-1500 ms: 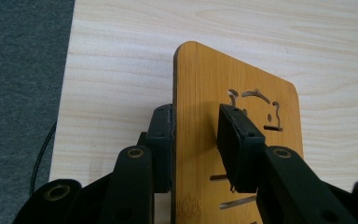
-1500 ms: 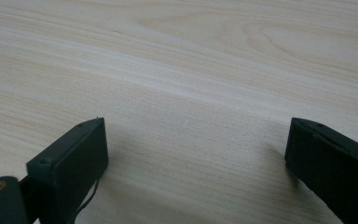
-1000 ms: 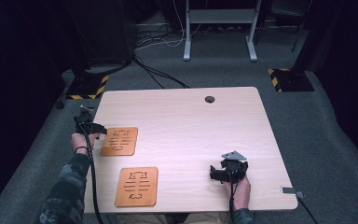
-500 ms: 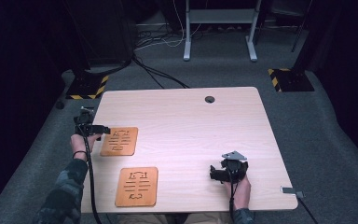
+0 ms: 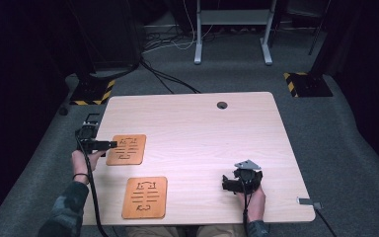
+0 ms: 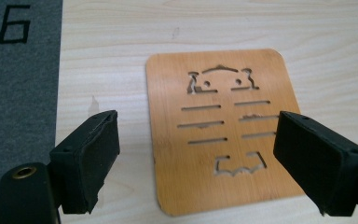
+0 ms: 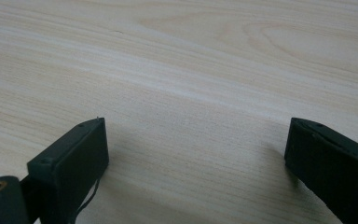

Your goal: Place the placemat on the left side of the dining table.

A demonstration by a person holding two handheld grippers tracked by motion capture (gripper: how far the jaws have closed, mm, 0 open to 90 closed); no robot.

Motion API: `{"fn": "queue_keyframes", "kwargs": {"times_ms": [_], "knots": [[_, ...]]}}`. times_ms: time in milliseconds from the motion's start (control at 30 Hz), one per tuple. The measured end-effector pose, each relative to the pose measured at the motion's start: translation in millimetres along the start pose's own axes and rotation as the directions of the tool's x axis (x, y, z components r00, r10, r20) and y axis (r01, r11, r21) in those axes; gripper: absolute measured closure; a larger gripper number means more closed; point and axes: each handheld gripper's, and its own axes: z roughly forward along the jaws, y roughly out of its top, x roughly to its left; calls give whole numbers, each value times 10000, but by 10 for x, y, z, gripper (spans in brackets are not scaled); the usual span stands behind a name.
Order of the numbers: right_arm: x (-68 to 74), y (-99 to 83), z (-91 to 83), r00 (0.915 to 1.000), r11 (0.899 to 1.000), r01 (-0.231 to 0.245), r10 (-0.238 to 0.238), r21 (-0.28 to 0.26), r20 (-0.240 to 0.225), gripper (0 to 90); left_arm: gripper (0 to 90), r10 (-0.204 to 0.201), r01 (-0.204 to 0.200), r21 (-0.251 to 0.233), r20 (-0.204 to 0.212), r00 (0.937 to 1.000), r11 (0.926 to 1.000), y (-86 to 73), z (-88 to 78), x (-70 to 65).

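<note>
While both hands sit much where they did a second ago, the left gripper has edged slightly inward, its tip now touching the left edge of the far wooden cut-out board. In the left gripper view its jaws stand spread wide, that board lying flat between them on the table. A second, nearer board lies unmoved. Near the front right, the right gripper holds its place, jaws spread over bare tabletop.
</note>
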Motion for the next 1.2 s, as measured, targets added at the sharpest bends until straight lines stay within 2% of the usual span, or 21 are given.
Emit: {"fn": "queue_keyframes", "kwargs": {"times_ms": [67, 133, 200, 267, 300, 400, 433, 467, 533, 767, 833, 933, 1033, 1200], "knots": [[1, 0, 0, 10000, 10000, -1, 1, -2, 20, 53, 136, 59, -59, -68, -2, 10000, 10000, -28, -19, -7], [3, 0, -1, 10000, 10000, 15, -15, -12, 14, 54, 133, 203, -199, -335, 114, 9997, 9992, -174, -95, -60], [3, 0, 0, 10000, 10000, 75, -75, -11, 61, 53, 126, 282, -275, -400, 160, 9995, 9988, -212, -111, -73], [4, 0, 2, 10000, 10000, 61, -61, -13, 57, 53, 122, 461, -450, -551, 199, 9987, 9975, -335, -161, -113], [5, 0, 1, 9999, 10000, 83, -83, -11, 62, 54, 118, 672, -665, -642, 82, 9977, 9957, -453, -193, -150], [6, 0, 1, 10000, 10000, 60, -60, 1, 52, 54, 108, 757, -754, -844, -4, 9971, 9936, -661, -221, -194], [7, 0, 0, 10000, 10000, 60, -60, 14, 56, 53, 107, 815, -821, -808, -108, 9966, 9933, -731, -221, -209], [7, 0, 0, 10000, 10000, 60, -60, 14, 56, 53, 103, 815, -821, -808, -108, 9966, 9933, -731, -221, -209], [9, 0, 0, 10000, 10000, 62, -62, 8, 56, 53, 101, 987, -1000, -846, -198, 9949, 9914, -937, -193, -237], [10, -1, 0, 9999, 10000, 96, -96, -3, 57, 54, 91, 992, -1044, -781, -676, 9928, 9915, -1304, -67, -252], [11, -1, 0, 9999, 9999, 101, -101, 2, 41, 55, 89, 1109, -1192, -866, -948, 9893, 9891, -1370, -39, -266], [10, 1, 2, 10000, 10000, 28, -28, 3, -9, 56, 83, 851, -955, -1236, -872, 9925, 9877, -1425, -28, -249], [11, -1, 1, 9999, 9999, 107, -107, 5, 31, 56, 66, 768, -857, -1413, -678, 9947, 9862, -1443, -8, -214], [8, 2, 8, 10000, 10000, 55, -55, -8, 22, 50, 53, 866, -948, -1413, -631, 9942, 9854, -1443, -6, -197]]}}
